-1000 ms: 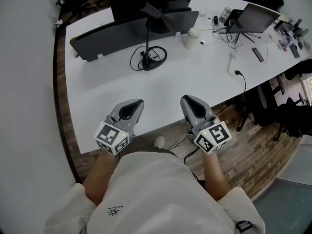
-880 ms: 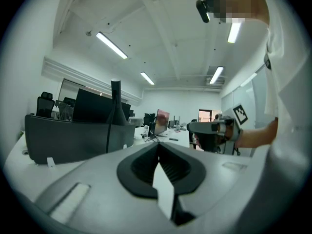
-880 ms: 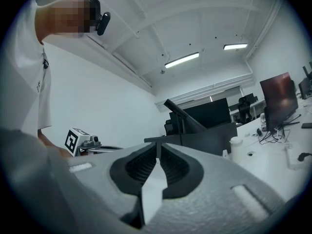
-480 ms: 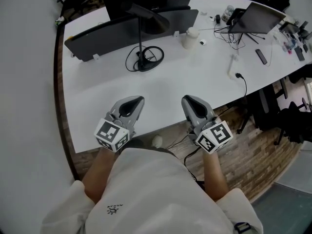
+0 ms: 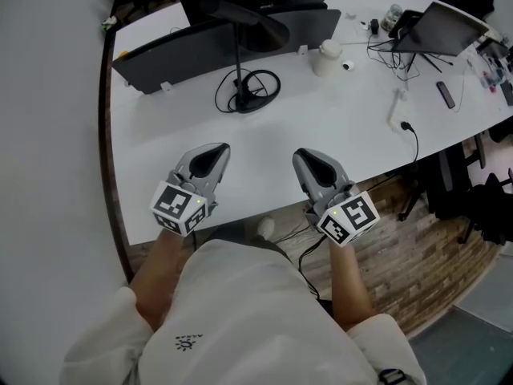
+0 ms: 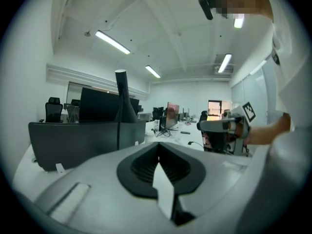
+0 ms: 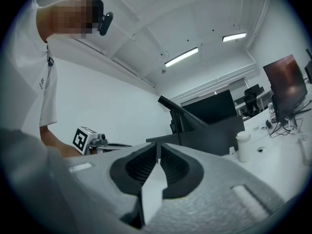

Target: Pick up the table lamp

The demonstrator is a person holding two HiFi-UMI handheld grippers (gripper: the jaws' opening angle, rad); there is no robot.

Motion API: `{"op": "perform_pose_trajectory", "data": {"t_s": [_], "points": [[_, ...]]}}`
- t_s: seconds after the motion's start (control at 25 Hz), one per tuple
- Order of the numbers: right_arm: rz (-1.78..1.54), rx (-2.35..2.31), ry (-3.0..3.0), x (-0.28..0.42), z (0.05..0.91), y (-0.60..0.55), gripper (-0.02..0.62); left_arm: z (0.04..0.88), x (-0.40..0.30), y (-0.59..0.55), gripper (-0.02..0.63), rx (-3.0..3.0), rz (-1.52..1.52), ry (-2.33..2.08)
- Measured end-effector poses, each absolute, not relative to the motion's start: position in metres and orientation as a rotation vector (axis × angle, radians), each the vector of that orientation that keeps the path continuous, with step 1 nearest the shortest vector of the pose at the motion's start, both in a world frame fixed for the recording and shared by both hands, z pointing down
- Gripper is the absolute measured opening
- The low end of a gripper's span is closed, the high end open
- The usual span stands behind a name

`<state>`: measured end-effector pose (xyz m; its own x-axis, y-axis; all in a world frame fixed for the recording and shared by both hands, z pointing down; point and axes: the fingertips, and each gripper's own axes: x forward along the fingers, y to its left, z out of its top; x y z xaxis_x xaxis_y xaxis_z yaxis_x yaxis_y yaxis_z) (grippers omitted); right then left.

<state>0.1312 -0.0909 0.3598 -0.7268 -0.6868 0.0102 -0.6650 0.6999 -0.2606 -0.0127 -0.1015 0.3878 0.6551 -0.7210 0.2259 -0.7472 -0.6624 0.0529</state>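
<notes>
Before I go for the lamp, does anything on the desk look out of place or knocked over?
Nothing is spilled or toppled. The table lamp stands upright, but a black cord lies in a loose loop around its base, so it may drag on lifting. Cables by the laptop are tangled.

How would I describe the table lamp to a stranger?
On the long white table, look in front of the dark divider panel. The table lamp stands there: a thin black pole on a ring base, unlike the squat white bottle nearby.
</notes>
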Motion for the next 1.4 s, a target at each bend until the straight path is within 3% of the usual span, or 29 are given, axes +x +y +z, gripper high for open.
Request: {"op": "perform_pose_trajectory", "data": {"t_s": [1.08,1.4], "points": [[-0.22,-1.18,2.913,0.042,0.401,-0.253,0.028,0.485,-0.048,-0.293,-0.001,2.707,0.219,-1.186],[-0.201,-1.191,2.944,0.03,0.421,-0.284,0.029,0.525,-0.036,-0.32,0.085,2.745,0.283,-1.047]]}}
